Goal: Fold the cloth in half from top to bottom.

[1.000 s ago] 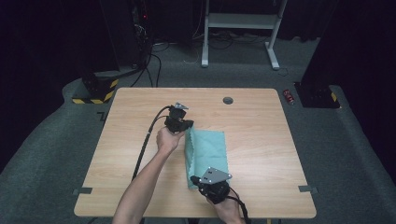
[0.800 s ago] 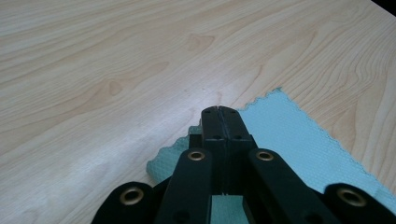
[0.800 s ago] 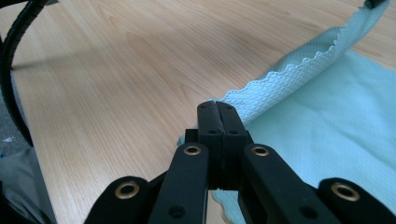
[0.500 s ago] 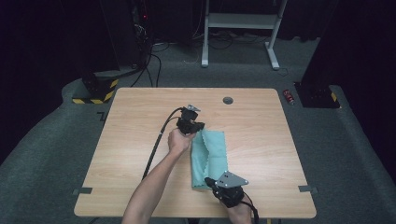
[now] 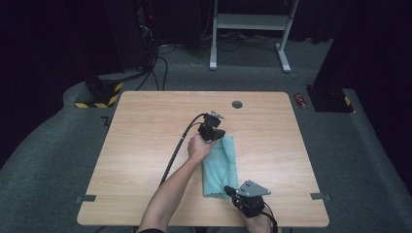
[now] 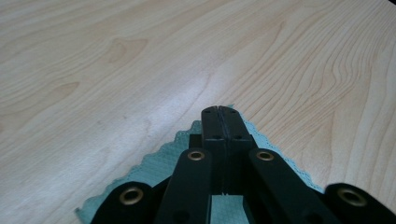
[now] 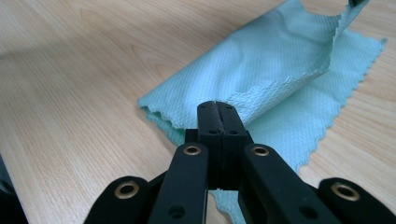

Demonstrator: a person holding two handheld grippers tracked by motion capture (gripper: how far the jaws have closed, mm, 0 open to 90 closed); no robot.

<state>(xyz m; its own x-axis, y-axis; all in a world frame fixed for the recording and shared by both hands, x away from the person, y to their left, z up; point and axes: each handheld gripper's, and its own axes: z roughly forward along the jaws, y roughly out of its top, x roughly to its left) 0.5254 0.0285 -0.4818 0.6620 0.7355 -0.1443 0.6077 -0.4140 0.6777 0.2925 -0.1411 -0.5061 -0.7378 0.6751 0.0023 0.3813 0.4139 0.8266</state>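
Note:
A teal cloth (image 5: 221,165) lies folded lengthwise on the wooden table (image 5: 141,145), right of centre. My left gripper (image 5: 217,137) is at the cloth's far end, its jaws shut on a corner of the upper layer. In the left gripper view the shut jaw tips (image 6: 219,110) sit over the cloth's scalloped edge (image 6: 159,163). My right gripper (image 5: 228,189) is at the near end, shut on the upper layer's near corner. The right gripper view shows the cloth (image 7: 280,60) curling over from the table into the jaw tips (image 7: 217,105), and rising at its far end.
The left gripper's black cable (image 5: 175,155) trails across the table beside the forearm. A round dark grommet (image 5: 237,104) sits near the far edge. Grey tape tabs (image 5: 317,196) mark the near corners. A red can (image 5: 302,99) lies on the floor.
Both grippers have moved to the right across the table, drawing the cloth's upper layer over itself. The cloth now looks narrower.

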